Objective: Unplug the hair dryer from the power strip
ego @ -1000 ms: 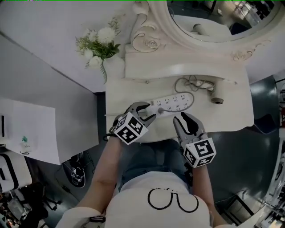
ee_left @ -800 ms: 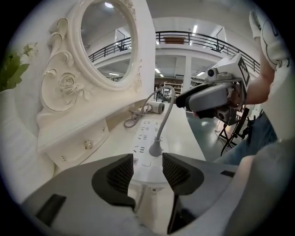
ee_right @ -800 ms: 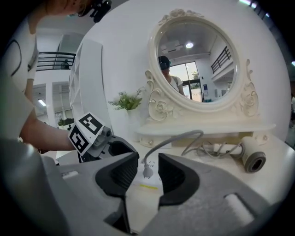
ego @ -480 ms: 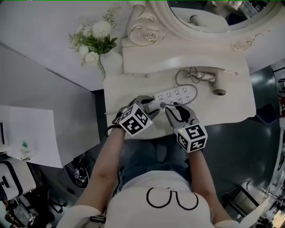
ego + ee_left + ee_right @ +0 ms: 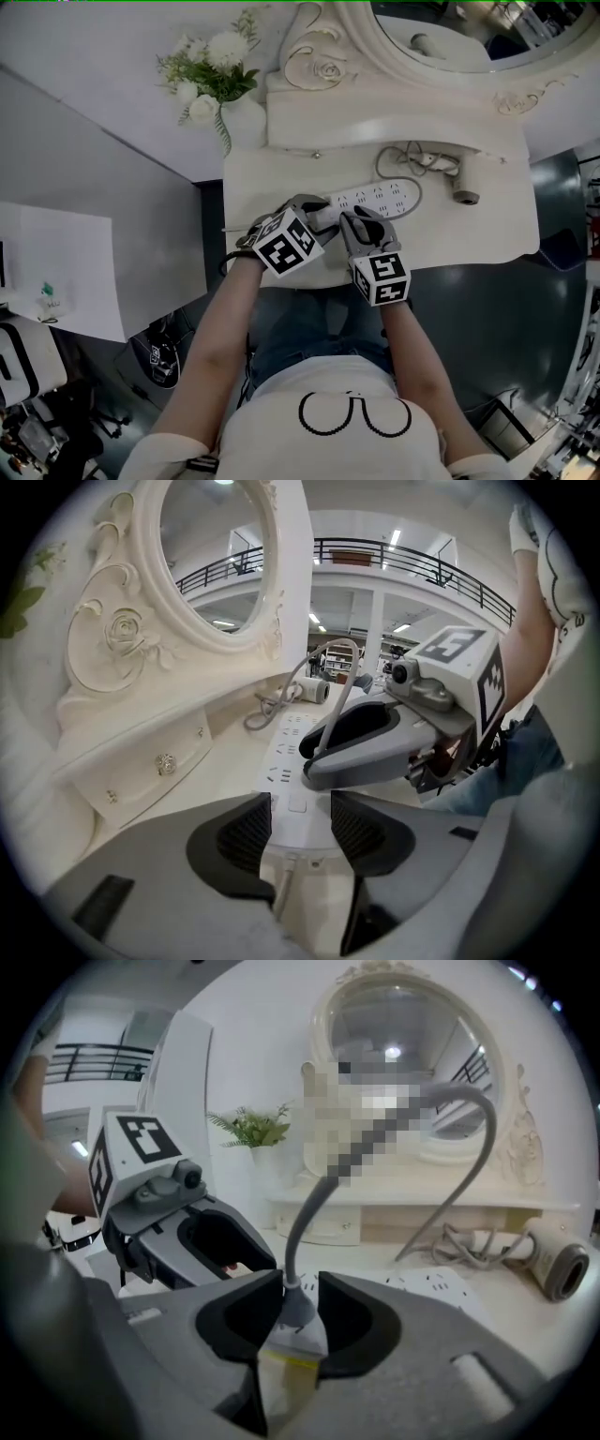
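A white power strip [image 5: 384, 197] lies on the white vanity table [image 5: 487, 230]. My left gripper [image 5: 319, 217] holds its near end, and in the left gripper view the pads [image 5: 251, 829] press both sides of the strip [image 5: 286, 761]. Beside it, my right gripper [image 5: 352, 223] has its jaws closing round the grey plug [image 5: 298, 1309], which sits in the strip [image 5: 441, 1288]. The plug's cord rises from between the pads. The hair dryer [image 5: 466, 180] lies at the strip's far right, beside its coiled cord [image 5: 398, 159].
An ornate mirror [image 5: 450, 37] stands behind the table, over a small drawer with a knob [image 5: 316, 155]. A vase of white flowers [image 5: 214, 80] sits at the back left. The table's front edge runs just under both grippers.
My right gripper has come down and to the left onto the strip, beside the left gripper, and now has the plug between its jaws. The left gripper has barely moved.
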Tool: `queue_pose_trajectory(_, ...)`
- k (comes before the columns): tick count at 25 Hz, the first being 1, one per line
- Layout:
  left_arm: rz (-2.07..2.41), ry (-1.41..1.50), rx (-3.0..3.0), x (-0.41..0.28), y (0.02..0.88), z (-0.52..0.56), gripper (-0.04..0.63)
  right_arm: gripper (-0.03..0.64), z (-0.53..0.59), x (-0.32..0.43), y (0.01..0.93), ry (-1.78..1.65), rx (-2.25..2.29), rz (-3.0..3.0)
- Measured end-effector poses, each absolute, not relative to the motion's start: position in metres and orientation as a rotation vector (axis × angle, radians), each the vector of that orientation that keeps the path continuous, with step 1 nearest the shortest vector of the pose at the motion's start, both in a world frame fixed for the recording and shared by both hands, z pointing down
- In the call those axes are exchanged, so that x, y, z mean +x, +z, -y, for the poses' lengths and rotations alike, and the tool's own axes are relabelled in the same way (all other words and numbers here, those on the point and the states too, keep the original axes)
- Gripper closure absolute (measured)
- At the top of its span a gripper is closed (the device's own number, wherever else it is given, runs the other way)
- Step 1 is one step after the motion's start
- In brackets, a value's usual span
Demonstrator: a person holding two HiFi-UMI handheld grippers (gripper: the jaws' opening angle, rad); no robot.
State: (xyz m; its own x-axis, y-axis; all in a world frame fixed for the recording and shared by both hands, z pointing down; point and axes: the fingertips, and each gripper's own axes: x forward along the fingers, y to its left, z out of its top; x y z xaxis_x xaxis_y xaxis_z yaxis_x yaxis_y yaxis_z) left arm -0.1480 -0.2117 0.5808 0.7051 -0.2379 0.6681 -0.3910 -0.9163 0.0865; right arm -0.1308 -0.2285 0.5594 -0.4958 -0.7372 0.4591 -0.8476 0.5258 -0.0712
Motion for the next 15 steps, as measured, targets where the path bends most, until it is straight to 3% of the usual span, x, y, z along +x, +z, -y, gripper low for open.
queue_pose_trajectory(2,0.516,1.004,2.688,-0.1475,0.5808,0.2120,0.399,0.540,0.2275,-0.1334,0.5592,0.326,1.308,2.430)
queue_pose_trajectory(11,0.526,1.007,2.671,-0.1480,0.5811,0.2128,0.399,0.548,0.2308,-0.1251,0.5529,0.699,1.459,2.529)
queue_pose_trajectory(15,0.537,1.023,2.674,-0.1476,0.5818,0.2134,0.397,0.568,0.2271,-0.1298,0.5517,0.437,1.359,2.462)
